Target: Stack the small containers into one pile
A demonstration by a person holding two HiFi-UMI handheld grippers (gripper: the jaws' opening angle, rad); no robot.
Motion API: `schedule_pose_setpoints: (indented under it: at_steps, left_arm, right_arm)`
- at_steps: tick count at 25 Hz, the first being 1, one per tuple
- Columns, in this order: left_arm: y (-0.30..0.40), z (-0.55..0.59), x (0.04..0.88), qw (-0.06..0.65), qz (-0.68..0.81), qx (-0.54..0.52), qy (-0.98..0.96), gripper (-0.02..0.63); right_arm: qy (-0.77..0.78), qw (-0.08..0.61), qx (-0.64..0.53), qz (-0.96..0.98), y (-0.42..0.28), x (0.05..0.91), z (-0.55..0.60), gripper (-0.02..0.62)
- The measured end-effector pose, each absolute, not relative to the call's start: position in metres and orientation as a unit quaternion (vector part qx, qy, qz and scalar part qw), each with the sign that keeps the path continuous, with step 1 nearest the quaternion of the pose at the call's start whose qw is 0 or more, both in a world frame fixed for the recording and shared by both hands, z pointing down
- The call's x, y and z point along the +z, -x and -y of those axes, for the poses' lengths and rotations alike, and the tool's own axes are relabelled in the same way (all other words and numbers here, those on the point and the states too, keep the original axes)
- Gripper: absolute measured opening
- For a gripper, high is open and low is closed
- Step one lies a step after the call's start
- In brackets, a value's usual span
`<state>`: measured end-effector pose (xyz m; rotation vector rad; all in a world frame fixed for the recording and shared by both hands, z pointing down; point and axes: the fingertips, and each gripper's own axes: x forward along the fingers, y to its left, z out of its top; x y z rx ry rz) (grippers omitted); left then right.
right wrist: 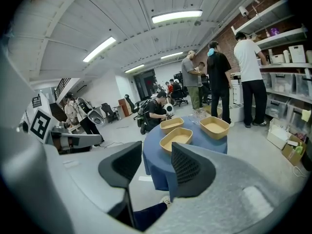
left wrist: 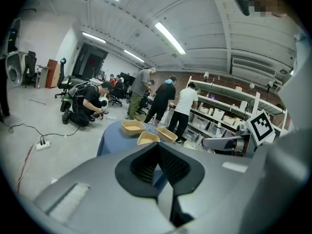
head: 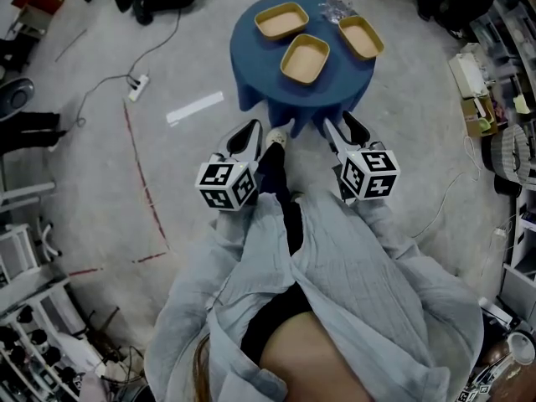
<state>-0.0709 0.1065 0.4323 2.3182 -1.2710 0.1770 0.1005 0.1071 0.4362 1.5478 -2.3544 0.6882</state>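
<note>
Three shallow tan containers stand apart on a round blue-clothed table [head: 260,74]: one far left [head: 281,21], one nearest me [head: 305,59], one at the right [head: 362,38]. The left gripper view shows them small ahead [left wrist: 147,138]; in the right gripper view the nearest one [right wrist: 176,139] lies just beyond the jaws. My left gripper [head: 251,128] [left wrist: 157,147] hangs short of the table's near edge, pads meeting, nothing in them. My right gripper [head: 342,124] [right wrist: 156,147] is level with it to the right, jaws apart and empty.
A crumpled clear plastic item [head: 335,8] lies at the table's far edge. A power strip with its cable [head: 138,86] and a white tape strip [head: 194,107] are on the floor at left. Shelves [head: 494,99] line the right side. Several people [right wrist: 246,62] stand beyond the table.
</note>
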Motion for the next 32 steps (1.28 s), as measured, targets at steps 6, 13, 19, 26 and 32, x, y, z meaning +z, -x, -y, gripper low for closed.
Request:
schedule_pose_setpoints:
  at_steps: [6, 13, 19, 26, 32]
  left_arm:
    - [0.073, -0.056, 0.425, 0.243, 0.457, 0.068, -0.853, 0.013]
    - [0.074, 0.006, 0.422, 0.245, 0.438, 0.077, -0.861, 0.013]
    - [0.071, 0.063, 0.420, 0.243, 0.411, 0.088, -0.874, 0.014]
    - [0.064, 0.110, 0.428, 0.244, 0.370, 0.104, -0.891, 0.014]
    - [0.055, 0.135, 0.443, 0.244, 0.336, 0.128, -0.901, 0.014]
  right_arm:
    - [-0.536, 0.120, 0.240, 0.800, -0.099, 0.430, -0.062, 0.186]
    - [-0.554, 0.115, 0.248, 0.786, -0.100, 0.426, -0.005, 0.186]
    - [-0.575, 0.111, 0.257, 0.769, -0.102, 0.427, 0.039, 0.187]
    - [-0.606, 0.105, 0.267, 0.742, -0.106, 0.434, 0.074, 0.190]
    - [-0.634, 0.110, 0.281, 0.711, -0.126, 0.448, 0.086, 0.195]
